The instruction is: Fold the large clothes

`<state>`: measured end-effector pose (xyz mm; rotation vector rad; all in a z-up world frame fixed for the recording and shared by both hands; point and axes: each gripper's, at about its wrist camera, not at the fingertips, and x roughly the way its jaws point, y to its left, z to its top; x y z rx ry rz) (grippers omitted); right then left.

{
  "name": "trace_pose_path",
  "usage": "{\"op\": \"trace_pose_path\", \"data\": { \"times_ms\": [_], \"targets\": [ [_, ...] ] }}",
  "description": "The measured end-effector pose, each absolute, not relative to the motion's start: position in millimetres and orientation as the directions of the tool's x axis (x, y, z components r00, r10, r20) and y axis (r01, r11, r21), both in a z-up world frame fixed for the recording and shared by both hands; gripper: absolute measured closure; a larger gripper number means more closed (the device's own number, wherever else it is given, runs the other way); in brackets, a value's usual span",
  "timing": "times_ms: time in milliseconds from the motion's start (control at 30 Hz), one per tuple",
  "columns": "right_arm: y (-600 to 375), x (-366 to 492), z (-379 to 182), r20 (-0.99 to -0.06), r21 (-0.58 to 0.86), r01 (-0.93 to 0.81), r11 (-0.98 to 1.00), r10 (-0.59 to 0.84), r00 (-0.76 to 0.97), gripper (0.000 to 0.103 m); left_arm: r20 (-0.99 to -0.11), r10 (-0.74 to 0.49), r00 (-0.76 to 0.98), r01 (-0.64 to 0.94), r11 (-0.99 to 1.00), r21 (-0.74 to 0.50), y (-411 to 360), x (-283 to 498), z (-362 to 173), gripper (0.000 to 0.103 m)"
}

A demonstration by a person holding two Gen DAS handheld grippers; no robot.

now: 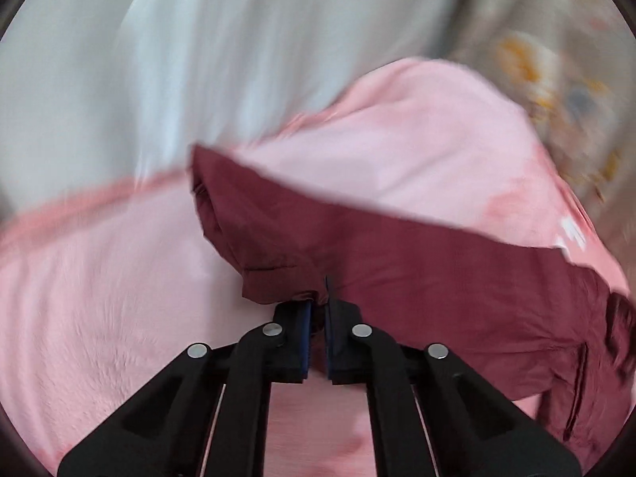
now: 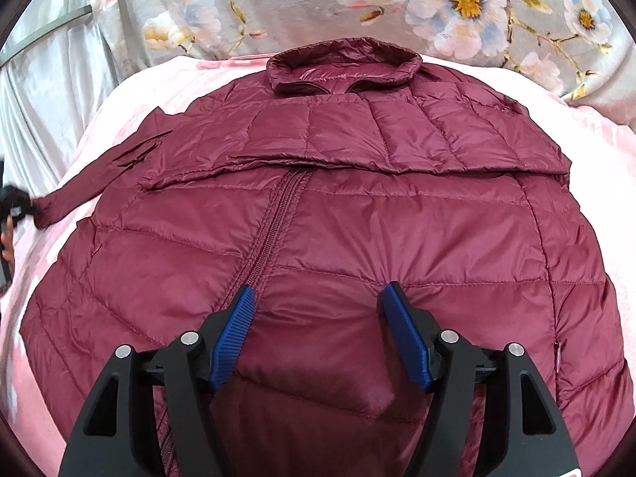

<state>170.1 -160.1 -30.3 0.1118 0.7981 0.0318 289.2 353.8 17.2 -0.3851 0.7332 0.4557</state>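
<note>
A maroon quilted puffer jacket [image 2: 318, 206] lies front up on a pink blanket [image 2: 131, 91], collar at the far end, one sleeve folded across its chest. My right gripper [image 2: 320, 298] is open, its blue pads pressing down on the lower front beside the zipper. My left gripper [image 1: 318, 310] is shut on the cuff of the jacket's other sleeve [image 1: 357, 246] and holds it stretched out sideways. That gripper also shows at the left edge of the right wrist view [image 2: 16, 202], at the sleeve's end. The left wrist view is motion blurred.
A grey floral cover [image 2: 357, 4] lies beyond the collar. Pale grey fabric [image 2: 47, 91] lies left of the blanket. The pink blanket [image 1: 99, 298] spreads under and around the jacket.
</note>
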Motion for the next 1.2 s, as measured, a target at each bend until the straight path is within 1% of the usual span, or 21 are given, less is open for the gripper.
{"op": "trace_pose_path", "data": {
  "times_ms": [67,167,200,267,333,367,400,433,467,500,533,600,667,733,767,833,933,1033,1133,1167,1200],
  "targets": [
    [-161.2,169.9,-30.2,-0.711,0.118,0.015,0.993,0.074,0.699,0.037,-0.657,0.227,0.719,-0.435,0.884,-0.171,312.5,296.2,49.8,0.1],
    [-162.7,169.4,-29.5,-0.707,0.129,0.016,0.992,0.08,0.702,0.037,-0.571,0.094,0.815,-0.251,0.946,-0.203,236.0,300.5,105.5,0.101],
    [-164.4,168.5,-29.1,-0.703,0.137,0.018,0.99,0.084,0.706,0.037,-0.54,0.028,0.842,-0.167,0.963,-0.211,200.6,298.9,125.9,0.101],
    [-167.1,167.2,-28.7,-0.697,0.154,0.024,0.988,0.092,0.711,0.037,-0.499,-0.079,0.863,-0.036,0.976,-0.216,147.0,295.4,150.5,0.1],
    [-169.9,166.1,-27.6,-0.691,0.17,0.031,0.985,0.097,0.716,0.037,-0.483,-0.206,0.851,0.109,0.969,-0.222,82.6,290.3,165.1,0.1],
    [-172.9,164.1,-26.3,-0.682,0.182,0.038,0.983,0.098,0.725,0.037,-0.487,-0.28,0.827,0.184,0.954,-0.236,47.7,289.6,166.9,0.097],
    [-175.1,162.2,-25.0,-0.674,0.192,0.042,0.98,0.101,0.731,0.037,-0.491,-0.325,0.808,0.227,0.941,-0.249,27.6,287.2,165.6,0.095],
    [-179.7,159.2,-22.7,-0.661,0.215,0.046,0.975,0.111,0.742,0.036,-0.5,-0.381,0.778,0.281,0.922,-0.265,0.8,287.2,159.6,0.088],
    [-182.8,157.0,-20.5,-0.651,0.23,0.051,0.972,0.115,0.75,0.036,-0.507,-0.405,0.761,0.306,0.913,-0.271,-15.3,284.0,153.9,0.061],
    [-189.9,152.5,-16.3,-0.635,0.251,0.061,0.966,0.117,0.764,0.033,-0.518,-0.413,0.749,0.317,0.91,-0.266,-36.9,281.3,142.0,0.03],
    [-193.4,151.1,-13.7,-0.63,0.255,0.066,0.965,0.114,0.768,0.032,-0.516,-0.415,0.749,0.323,0.909,-0.262,-45.6,275.7,132.4,0.022],
    [-204.1,146.3,-5.3,-0.62,0.247,0.077,0.966,0.096,0.778,0.031,-0.512,-0.422,0.748,0.34,0.906,-0.251,-53.0,264.9,117.9,0.021],
    [-214.2,144.7,2.7,-0.615,0.235,0.08,0.969,0.084,0.784,0.029,-0.526,-0.428,0.735,0.339,0.904,-0.261,-43.5,258.5,105.8,0.021],
    [-226.9,149.6,11.5,-0.609,0.257,0.076,0.963,0.101,0.786,0.028,-0.531,-0.445,0.721,0.321,0.894,-0.314,-23.1,259.2,99.0,0.02],
    [-234.6,156.7,17.0,-0.603,0.294,0.066,0.954,0.131,0.787,0.028,-0.533,-0.45,0.717,0.298,0.889,-0.349,-4.7,257.0,94.9,0.02],
    [-242.0,172.5,23.7,-0.598,0.346,0.054,0.937,0.176,0.782,0.028,-0.545,-0.412,0.73,0.226,0.898,-0.377,24.6,254.8,84.4,0.02],
    [-247.9,203.8,27.0,-0.6,0.389,0.052,0.92,0.21,0.772,0.028,-0.601,-0.316,0.734,0.114,0.93,-0.349,63.4,258.7,64.1,0.02],
    [-244.3,236.7,23.4,-0.636,0.345,0.093,0.934,0.159,0.755,0.028,-0.663,-0.245,0.708,0.029,0.947,-0.319,89.7,264.2,38.7,0.021],
    [-238.7,266.7,7.7,-0.683,0.341,0.114,0.933,0.163,0.712,0.028,-0.702,-0.229,0.675,-0.014,0.946,-0.323,105.1,266.7,15.7,0.021],
    [-237.6,275.1,0.1,-0.697,0.362,0.112,0.926,0.188,0.692,0.031,-0.711,-0.224,0.667,-0.025,0.946,-0.322,108.6,267.3,9.1,0.021],
    [-236.0,281.2,-5.3,-0.704,0.377,0.104,0.92,0.212,0.677,0.053,-0.723,-0.216,0.656,-0.037,0.948,-0.316,111.5,268.5,1.5,0.021]
  ]
}}
